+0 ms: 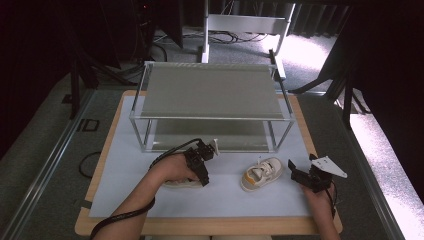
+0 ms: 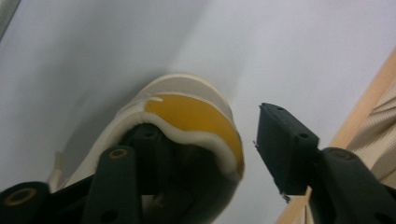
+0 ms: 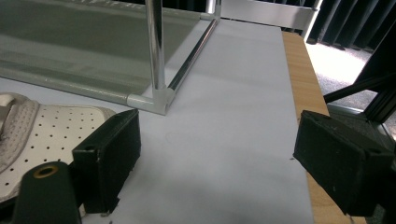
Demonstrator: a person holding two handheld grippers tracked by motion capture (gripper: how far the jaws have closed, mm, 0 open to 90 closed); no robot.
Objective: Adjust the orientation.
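The shoe [image 2: 187, 126] is at my left claw [image 1: 202, 162]. In the left gripper view one jaw is inside the heel opening, behind the yellow heel patch, and the other jaw is outside, with a gap between it and the heel. So this claw is half open around the heel wall and not yet clamped; I hold nothing now. In the high view the shoe lies under my left hand [image 1: 172, 167], on the white mat [image 1: 125, 170].

The second shoe [image 1: 261, 173] stands just left of my right claw [image 1: 302, 176]. That claw is wide apart and empty; its left jaw is near the perforated toe, and I cannot tell if it touches.

The rack [image 1: 210, 117] is beyond both claws.

The risk I see: the heel wall is soft and curved. If I close on the rim only, it can fold and slip out when I lift. If the outer jaw pushes first, the shoe can slide on the smooth mat.
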